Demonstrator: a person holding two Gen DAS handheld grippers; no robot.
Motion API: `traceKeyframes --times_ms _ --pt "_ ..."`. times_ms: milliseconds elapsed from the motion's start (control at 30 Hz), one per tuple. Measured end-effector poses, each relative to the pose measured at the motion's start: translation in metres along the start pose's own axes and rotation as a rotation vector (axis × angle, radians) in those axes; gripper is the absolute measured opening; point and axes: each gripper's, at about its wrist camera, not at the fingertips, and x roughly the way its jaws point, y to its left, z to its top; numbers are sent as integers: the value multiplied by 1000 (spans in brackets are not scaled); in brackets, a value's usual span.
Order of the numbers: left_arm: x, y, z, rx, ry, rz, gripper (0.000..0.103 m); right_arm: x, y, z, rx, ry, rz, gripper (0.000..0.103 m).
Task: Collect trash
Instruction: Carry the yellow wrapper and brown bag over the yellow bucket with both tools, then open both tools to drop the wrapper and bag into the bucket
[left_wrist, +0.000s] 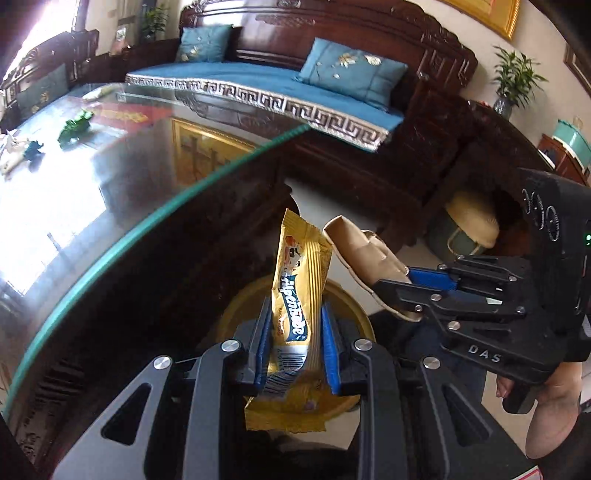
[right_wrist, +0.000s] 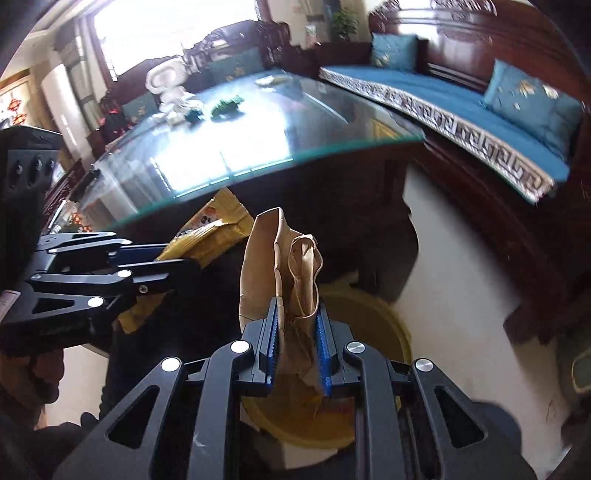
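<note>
yellow wrapper is clamped in the left gripper, crumpled brown paper in the right gripper; both should be released only once centred above the yellow bin beside the table

right gripper clamped on crumpled brown paper bag, bag sticking up between blue pads. yellow bin on the floor directly below. left gripper at left edge pinching yellow snack wrapper. glass tabletop behind, green toys on it, blue-cushioned wooden sofa beyond.
</note>
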Motion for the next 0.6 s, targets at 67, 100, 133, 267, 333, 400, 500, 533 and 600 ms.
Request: traceKeyframes --times_ms 67,100,133,267,333,400,500,533,600 --pt "7 -5 -6 6 21 -7 25 8 -3 -9 12 24 -19 18" --pt "9 -6 -8 12 24 -1 25 11 -5 -11 14 34 -25 18" --pt "11 -8 -10 18 29 3 25 13 -6 -14 17 42 -28 18" --pt "12 -11 -12 18 34 10 25 24 -12 -19 19 77 -41 18" --pt "12 -8 -10 16 31 16 25 29 -13 -19 19 82 -50 19" --pt "12 -7 -9 13 29 19 25 34 -14 -20 13 98 -57 21" --pt "14 -8 -8 14 32 26 25 40 -14 -18 1 112 -64 26" --pt "15 -6 -8 12 35 27 25 40 -15 -18 2 109 -67 29" --pt "17 -4 -7 5 45 25 25 40 -15 -17 4 105 -61 38"
